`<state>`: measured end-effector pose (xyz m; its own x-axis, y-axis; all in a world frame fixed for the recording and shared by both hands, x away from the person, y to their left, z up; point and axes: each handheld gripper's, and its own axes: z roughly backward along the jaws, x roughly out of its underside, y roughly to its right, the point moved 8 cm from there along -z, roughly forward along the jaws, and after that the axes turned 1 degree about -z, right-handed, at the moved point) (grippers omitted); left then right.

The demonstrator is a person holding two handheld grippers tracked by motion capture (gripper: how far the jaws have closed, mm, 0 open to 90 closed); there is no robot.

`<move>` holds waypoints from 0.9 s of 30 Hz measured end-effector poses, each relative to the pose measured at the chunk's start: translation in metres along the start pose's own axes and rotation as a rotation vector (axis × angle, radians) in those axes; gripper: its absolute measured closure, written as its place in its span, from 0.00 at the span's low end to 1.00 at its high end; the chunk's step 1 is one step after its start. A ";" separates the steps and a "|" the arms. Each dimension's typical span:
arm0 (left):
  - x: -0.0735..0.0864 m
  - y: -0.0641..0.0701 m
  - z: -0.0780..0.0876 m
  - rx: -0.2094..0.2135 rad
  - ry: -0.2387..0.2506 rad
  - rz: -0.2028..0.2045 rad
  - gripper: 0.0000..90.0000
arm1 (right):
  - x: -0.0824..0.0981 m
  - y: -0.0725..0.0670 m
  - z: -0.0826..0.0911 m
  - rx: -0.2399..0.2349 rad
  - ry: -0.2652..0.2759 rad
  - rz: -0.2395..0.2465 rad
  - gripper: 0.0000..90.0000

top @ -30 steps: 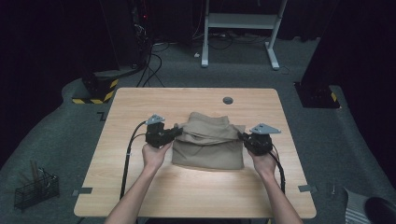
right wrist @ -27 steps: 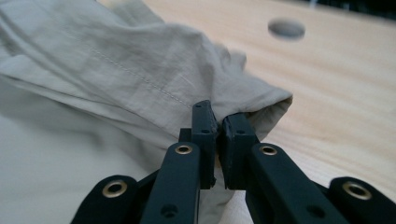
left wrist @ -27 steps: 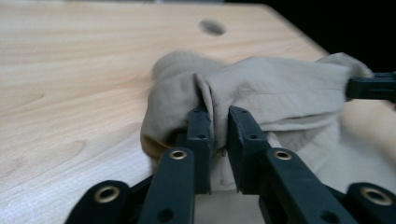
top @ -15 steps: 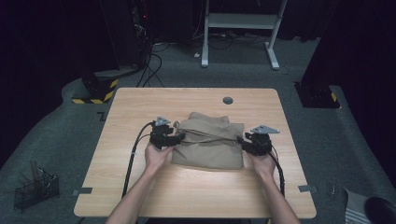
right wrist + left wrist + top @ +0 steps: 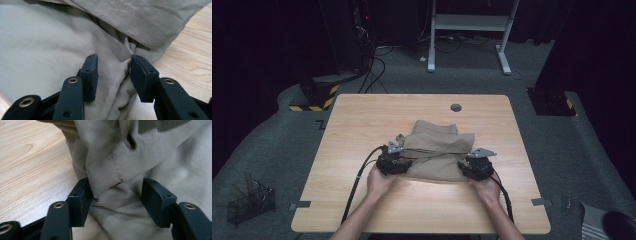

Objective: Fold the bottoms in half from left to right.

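Both forearms come in from the bottom of the high view, spread apart, each hand wrapped round a black two-jaw claw. The left claw (image 5: 393,161) and the right claw (image 5: 475,167) sit low, pointing away from the person and slightly inward. The left claw's jaws, lately closing a little, stand apart; the right's, likewise closing slightly, also stand apart, unclamped.

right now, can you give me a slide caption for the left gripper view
Left gripper with its fingers open around a fold of the beige garment on the wooden table.
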<state>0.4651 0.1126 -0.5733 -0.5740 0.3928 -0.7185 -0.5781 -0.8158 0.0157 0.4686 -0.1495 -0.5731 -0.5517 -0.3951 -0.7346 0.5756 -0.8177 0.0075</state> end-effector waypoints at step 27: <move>-0.048 0.012 0.053 0.120 0.183 0.085 0.51 | -0.037 -0.008 0.028 -0.008 0.109 0.060 0.71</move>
<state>0.4545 0.1062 -0.5015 -0.5149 0.2328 -0.8250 -0.6035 -0.7820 0.1560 0.4675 -0.1398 -0.5266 -0.4476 -0.3952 -0.8022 0.6108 -0.7903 0.0485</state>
